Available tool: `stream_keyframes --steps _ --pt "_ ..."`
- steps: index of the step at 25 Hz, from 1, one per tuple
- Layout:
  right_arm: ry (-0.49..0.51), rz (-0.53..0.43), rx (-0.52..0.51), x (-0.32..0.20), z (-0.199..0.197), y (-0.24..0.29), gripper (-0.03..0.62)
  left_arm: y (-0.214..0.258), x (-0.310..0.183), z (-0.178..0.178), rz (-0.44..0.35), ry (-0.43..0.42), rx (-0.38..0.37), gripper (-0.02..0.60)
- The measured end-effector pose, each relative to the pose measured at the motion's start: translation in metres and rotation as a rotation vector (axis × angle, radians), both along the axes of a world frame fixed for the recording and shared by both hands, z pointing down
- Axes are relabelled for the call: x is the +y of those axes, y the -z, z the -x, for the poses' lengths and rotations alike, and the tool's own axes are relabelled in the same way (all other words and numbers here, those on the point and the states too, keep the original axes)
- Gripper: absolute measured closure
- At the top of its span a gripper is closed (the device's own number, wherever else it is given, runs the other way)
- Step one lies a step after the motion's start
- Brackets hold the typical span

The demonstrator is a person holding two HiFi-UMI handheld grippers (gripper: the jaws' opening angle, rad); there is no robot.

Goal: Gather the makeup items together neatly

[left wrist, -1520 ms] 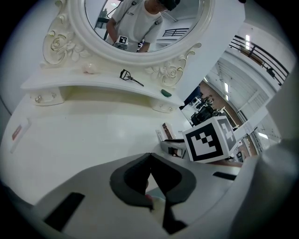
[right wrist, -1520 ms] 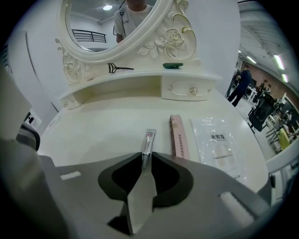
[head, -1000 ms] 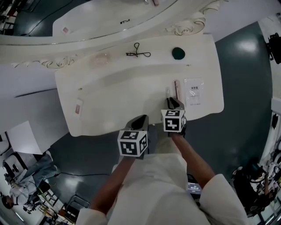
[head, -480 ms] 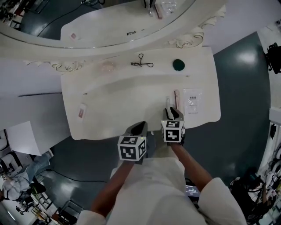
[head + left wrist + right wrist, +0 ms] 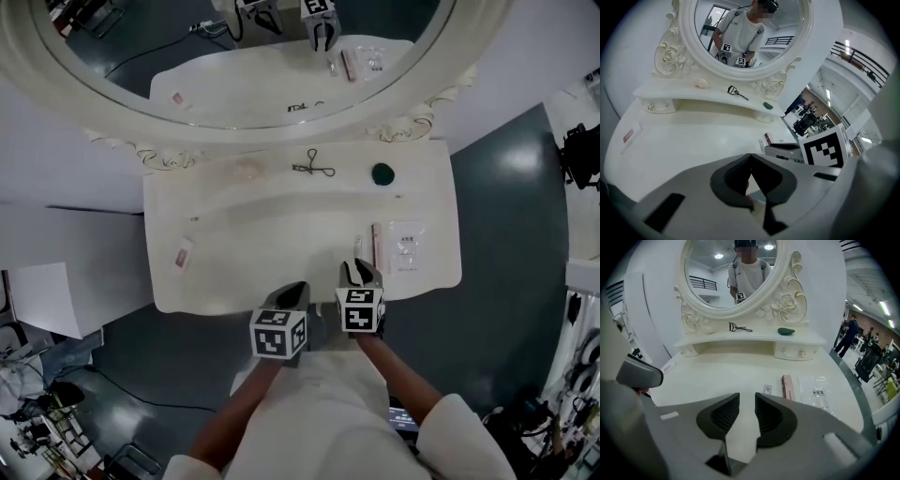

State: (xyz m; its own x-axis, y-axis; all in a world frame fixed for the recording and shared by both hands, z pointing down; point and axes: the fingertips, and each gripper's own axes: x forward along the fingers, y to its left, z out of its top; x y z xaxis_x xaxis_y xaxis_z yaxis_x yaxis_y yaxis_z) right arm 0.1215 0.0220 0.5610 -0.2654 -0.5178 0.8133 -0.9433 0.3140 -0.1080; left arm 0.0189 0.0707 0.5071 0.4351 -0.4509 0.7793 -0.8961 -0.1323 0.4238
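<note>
On the white dressing table (image 5: pixel 253 225), a slim pink box (image 5: pixel 377 246), a small sachet (image 5: pixel 357 246) and a clear packet (image 5: pixel 408 246) lie side by side at the front right. An eyelash curler (image 5: pixel 319 167), a green item (image 5: pixel 382 173) and a pale puff (image 5: pixel 247 171) rest on the back shelf. A pink sachet (image 5: pixel 183 253) lies far left. My right gripper (image 5: pixel 361 272) hovers just short of the small sachet; its jaws have just been opening and stand narrowly open, with nothing between them. My left gripper (image 5: pixel 295 292) hangs over the table's front edge, shut and empty.
An oval mirror (image 5: pixel 253 56) in an ornate frame rises behind the shelf and reflects both grippers. The table's front edge (image 5: pixel 281 305) runs right under the grippers, with dark floor (image 5: pixel 506 206) to the right and front.
Both grippers have risen and drawn back toward the front edge. The right one has pulled away from the small sachet and pink box. More of the mirror is in view.
</note>
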Motion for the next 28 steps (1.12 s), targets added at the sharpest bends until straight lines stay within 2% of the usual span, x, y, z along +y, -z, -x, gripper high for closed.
stream_keyframes --steps 28 --pt "0.225 -0.098 -0.087 0.014 0.117 0.057 0.501 0.025 0.013 0.079 -0.062 0.146 0.026 0.572"
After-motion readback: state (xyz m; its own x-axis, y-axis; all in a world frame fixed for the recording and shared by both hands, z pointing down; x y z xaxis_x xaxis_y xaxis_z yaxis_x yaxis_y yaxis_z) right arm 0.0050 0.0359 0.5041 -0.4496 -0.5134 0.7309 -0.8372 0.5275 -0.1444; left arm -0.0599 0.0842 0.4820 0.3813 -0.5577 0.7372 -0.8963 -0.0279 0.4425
